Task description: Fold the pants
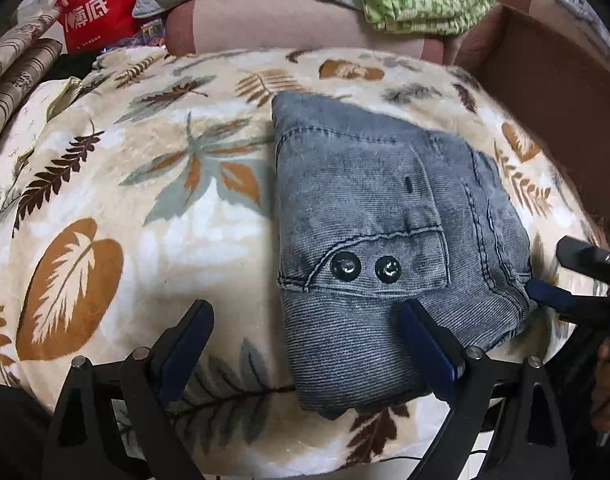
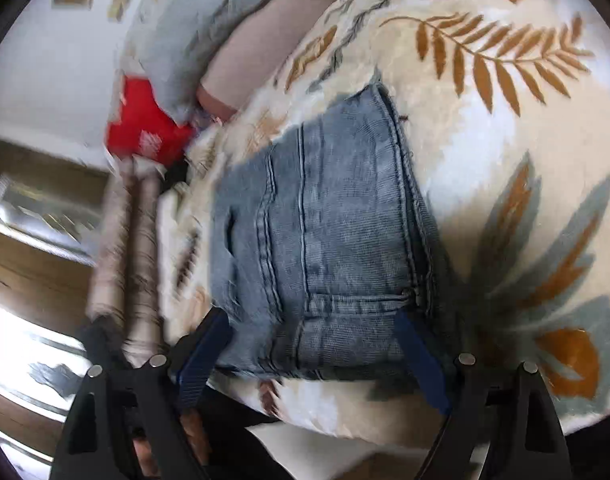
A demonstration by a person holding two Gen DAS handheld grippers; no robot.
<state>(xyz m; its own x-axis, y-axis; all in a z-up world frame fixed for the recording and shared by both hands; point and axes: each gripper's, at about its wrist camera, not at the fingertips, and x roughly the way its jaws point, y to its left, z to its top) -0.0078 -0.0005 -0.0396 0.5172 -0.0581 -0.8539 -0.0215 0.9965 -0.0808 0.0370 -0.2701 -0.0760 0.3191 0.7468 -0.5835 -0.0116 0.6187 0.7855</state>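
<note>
Left gripper [image 1: 305, 316]: jaws wide apart, hovering at near edge of folded pants [image 1: 389, 232]. Pants compact on leaf-print blanket [image 1: 145, 200], long axis running away from left camera. Right gripper [image 2: 317, 332]: jaws apart, straddling pants' corner.

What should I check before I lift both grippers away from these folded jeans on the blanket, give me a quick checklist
1. Blue corduroy jeans folded into a compact stack: ok.
2. Stack lies fully on the leaf-print blanket, off the edge: ok.
3. Left gripper open, gripping no fabric: ok; one finger lies over the near edge.
4. Right gripper open, with the near corner between its fingers: ok.
5. Whether a right finger touches the cloth: cannot tell, the right wrist view is blurred.
6. Loose leg or hem sticking out: none visible, ok.
</note>
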